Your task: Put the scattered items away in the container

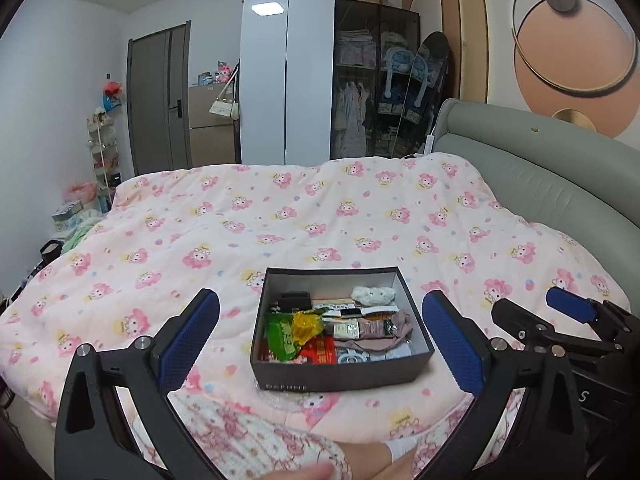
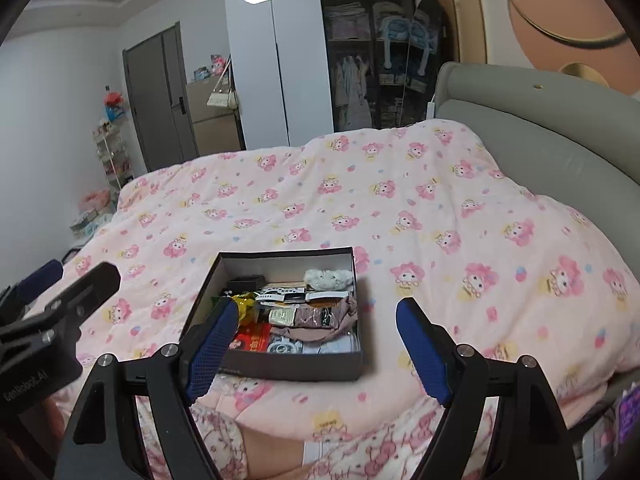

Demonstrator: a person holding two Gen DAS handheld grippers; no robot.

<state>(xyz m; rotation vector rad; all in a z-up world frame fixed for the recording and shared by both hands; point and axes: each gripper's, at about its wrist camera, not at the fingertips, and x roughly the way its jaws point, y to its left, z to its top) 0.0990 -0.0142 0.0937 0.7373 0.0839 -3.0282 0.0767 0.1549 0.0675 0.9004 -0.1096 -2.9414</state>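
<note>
A dark cardboard box (image 1: 340,374) (image 2: 292,366) sits on the pink patterned quilt (image 1: 280,220) (image 2: 440,220) near the bed's front edge. It is packed with several items: a green snack bag (image 1: 282,336), a yellow wrapper (image 1: 306,326), a red packet (image 1: 318,352) (image 2: 252,340), a white plush (image 1: 372,294) (image 2: 328,278), brown socks (image 1: 384,326) (image 2: 320,314). My left gripper (image 1: 320,340) hangs open above and in front of the box, nothing between its fingers. My right gripper (image 2: 316,344) is open too, raised over the box's near edge and empty.
A grey padded headboard (image 1: 540,168) (image 2: 540,120) bounds the bed on the right. A white wardrobe (image 1: 286,80) and dark glass closet (image 1: 376,80) stand behind. The person's patterned trouser legs (image 1: 240,440) lie below the grippers. The right gripper's fingers (image 1: 572,308) show at the left wrist view's right edge.
</note>
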